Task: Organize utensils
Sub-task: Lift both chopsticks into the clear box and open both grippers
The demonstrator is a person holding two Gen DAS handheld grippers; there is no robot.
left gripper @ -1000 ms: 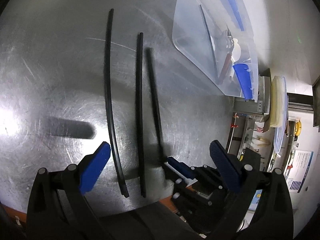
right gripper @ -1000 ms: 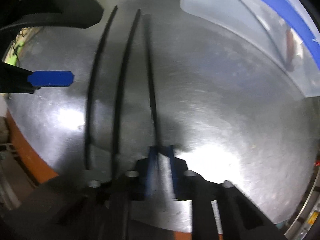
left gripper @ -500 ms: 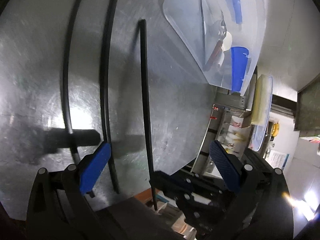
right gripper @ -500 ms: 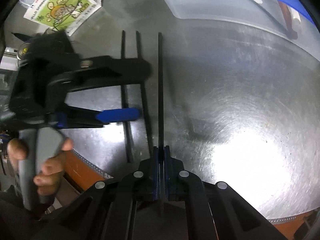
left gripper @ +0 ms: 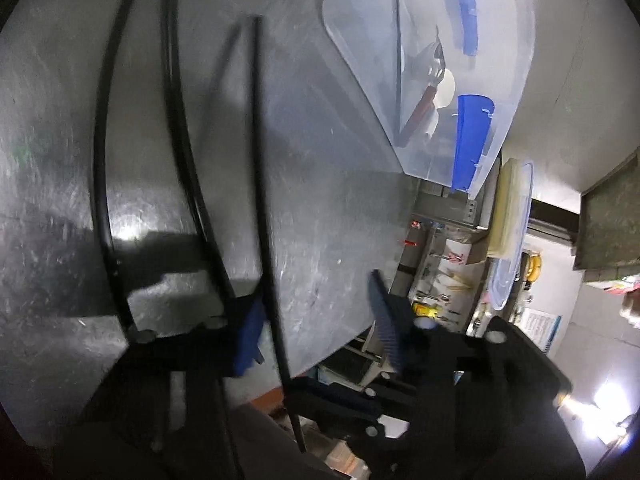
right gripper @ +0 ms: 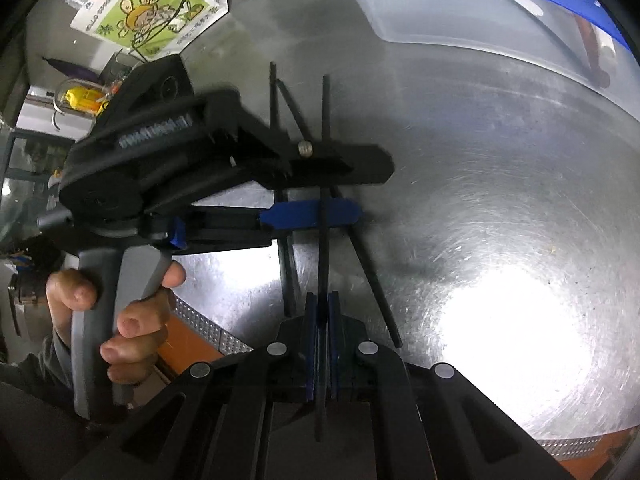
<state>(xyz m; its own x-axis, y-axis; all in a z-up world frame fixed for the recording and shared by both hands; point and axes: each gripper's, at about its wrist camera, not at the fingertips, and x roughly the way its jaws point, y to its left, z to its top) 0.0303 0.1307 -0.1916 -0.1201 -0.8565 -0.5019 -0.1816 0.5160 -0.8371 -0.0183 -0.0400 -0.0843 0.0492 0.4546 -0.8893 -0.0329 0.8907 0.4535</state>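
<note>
My right gripper (right gripper: 322,312) is shut on a black chopstick (right gripper: 324,184) and holds it lifted above the steel table (right gripper: 500,200). The same chopstick (left gripper: 262,184) runs up the middle of the left wrist view, between the jaws of my left gripper (left gripper: 316,320), which is open around it. Its left blue pad (left gripper: 248,332) is close beside the stick; the right pad (left gripper: 384,320) is apart. Two more black chopsticks (left gripper: 100,152) (left gripper: 180,120) lie on the table at left. They also show in the right wrist view (right gripper: 286,272).
A clear plastic bin (left gripper: 432,60) with blue handles stands at the far right of the table and holds a chopstick and other utensils. It also shows at the top of the right wrist view (right gripper: 480,12). A printed bag (right gripper: 152,8) lies at the back left. The table edge (right gripper: 208,332) is near.
My right gripper has lifted the chopstick off the table. My left gripper has moved in over it, so the stick now lies between its open jaws.
</note>
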